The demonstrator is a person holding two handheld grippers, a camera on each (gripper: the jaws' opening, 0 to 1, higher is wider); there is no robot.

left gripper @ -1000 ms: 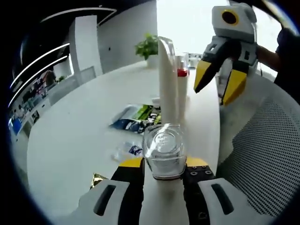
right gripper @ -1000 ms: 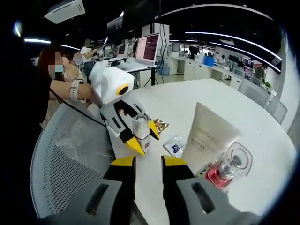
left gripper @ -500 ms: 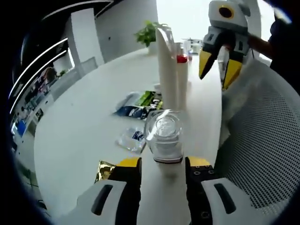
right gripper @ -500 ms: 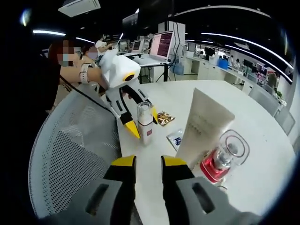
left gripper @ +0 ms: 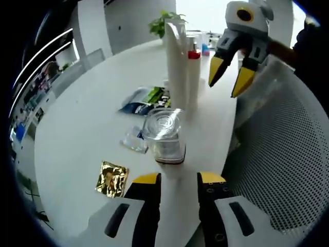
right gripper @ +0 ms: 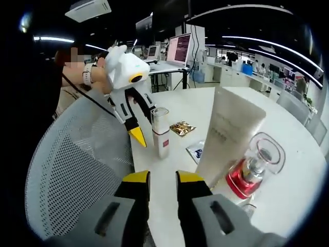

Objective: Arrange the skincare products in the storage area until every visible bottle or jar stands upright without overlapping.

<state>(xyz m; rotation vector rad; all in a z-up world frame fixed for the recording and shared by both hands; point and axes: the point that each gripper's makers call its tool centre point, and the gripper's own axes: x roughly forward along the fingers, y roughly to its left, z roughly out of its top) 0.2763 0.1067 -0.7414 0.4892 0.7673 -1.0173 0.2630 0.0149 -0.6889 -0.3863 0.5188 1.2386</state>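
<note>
Left gripper (left gripper: 177, 180) hangs just off the small clear-capped bottle (left gripper: 164, 138), jaws parted wide with nothing between them. That bottle stands upright near the tabletop (left gripper: 82, 128) edge beside the mesh chair (left gripper: 280, 154). Beyond it along the same edge, the tall white tube (left gripper: 177, 64) stands on end, with the red-collared bottle (left gripper: 193, 77) upright just beside it. Right gripper (right gripper: 157, 180) floats over that chair-side edge, jaws narrowly apart and empty, and from the left gripper view it hovers high near the red-collared bottle. Further in on the tabletop lie flat sachets: a gold one (left gripper: 112, 178), a clear one with a blue patch (left gripper: 134, 141), and a dark blue and green pair (left gripper: 145, 100).
</note>
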